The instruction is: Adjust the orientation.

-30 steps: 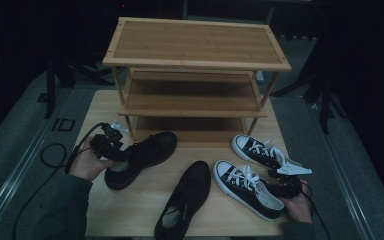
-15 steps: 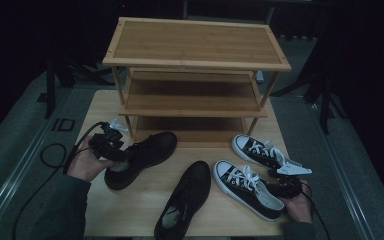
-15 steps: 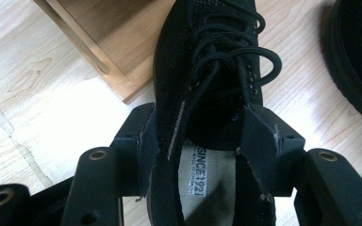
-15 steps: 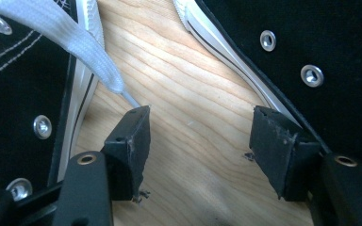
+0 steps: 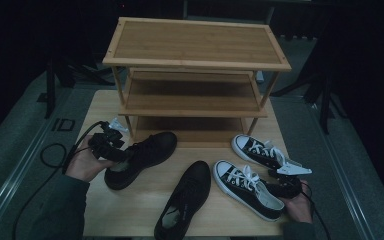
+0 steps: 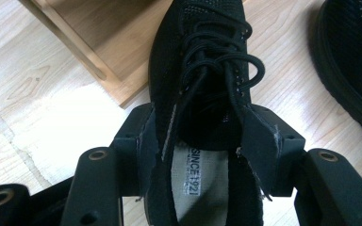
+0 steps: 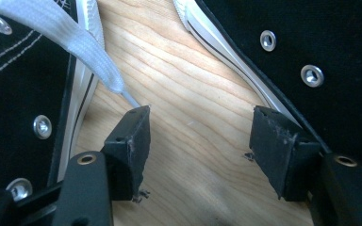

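Left hand (image 5: pixel 86 162) comes in from the lower left of the high view, forearm angled toward the middle of the worktop (image 5: pixel 130 210), palm cupped under the tool body. Left tongs (image 5: pixel 116 154) point across the worktop toward the right, low, at the heel end of a black shoe (image 5: pixel 141 157). Cable (image 5: pixel 50 155) loops away to the left.

Left gripper view: the two pads straddle the black shoe (image 6: pixel 202 94) at its collar, one on each side of the opening, pressing on the fabric; insole label visible between them. Tongs closed on the shoe, fairly wide apart because of the shoe's width.

The black shoe sits on the worktop just in front of the rack (image 5: pixel 195 70), toe aimed at the bottom shelf, close beside the rack's front left leg.

Second black shoe (image 5: pixel 185 202) lies nearer the front edge, apart from the first.

Right hand (image 5: pixel 295 202) enters from the lower right, wrist low, resting near the worktop edge. Right tongs (image 5: pixel 280 182) sit beside the heel of the nearer sneaker (image 5: pixel 247 187), with the farther sneaker (image 5: pixel 260 150) just beyond.

Right gripper view: jaws wide, bare wood between them, nothing held. A white lace end (image 7: pixel 99 66) lies close to one jaw; sneaker sides flank both jaws.
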